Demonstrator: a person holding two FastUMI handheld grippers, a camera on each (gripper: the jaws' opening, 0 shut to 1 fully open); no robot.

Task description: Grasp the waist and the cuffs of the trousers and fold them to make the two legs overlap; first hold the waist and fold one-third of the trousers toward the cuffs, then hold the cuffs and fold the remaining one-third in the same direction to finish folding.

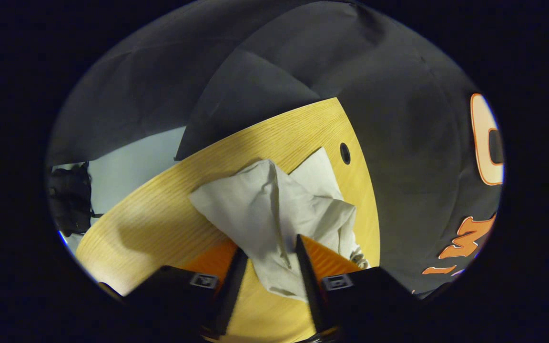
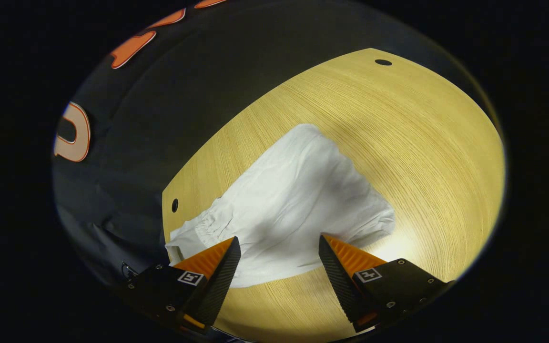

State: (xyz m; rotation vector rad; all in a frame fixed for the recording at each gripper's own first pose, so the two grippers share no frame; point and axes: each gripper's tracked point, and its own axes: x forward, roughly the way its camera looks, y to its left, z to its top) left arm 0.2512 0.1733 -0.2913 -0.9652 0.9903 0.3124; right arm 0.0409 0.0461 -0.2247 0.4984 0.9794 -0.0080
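The white trousers (image 1: 274, 209) lie bunched on the wooden table (image 1: 160, 214), with a raised crease running toward me. My left gripper (image 1: 269, 250) is open just over their near end; cloth lies between the spread fingers, which do not press on it. In the right gripper view the trousers (image 2: 298, 205) lie folded and flatter, with the gathered elastic waist (image 2: 208, 224) at the left near the table's edge. My right gripper (image 2: 279, 243) is open low over the near edge of the cloth, one finger by the waist and the other over the opposite side.
The table (image 2: 398, 143) has round cable holes (image 1: 345, 153) (image 2: 175, 205) (image 2: 383, 62) near its edges. Black booth cloth hangs behind it. A pale floor (image 1: 131, 166) and a dark bag (image 1: 69, 200) lie beyond the table's far left edge.
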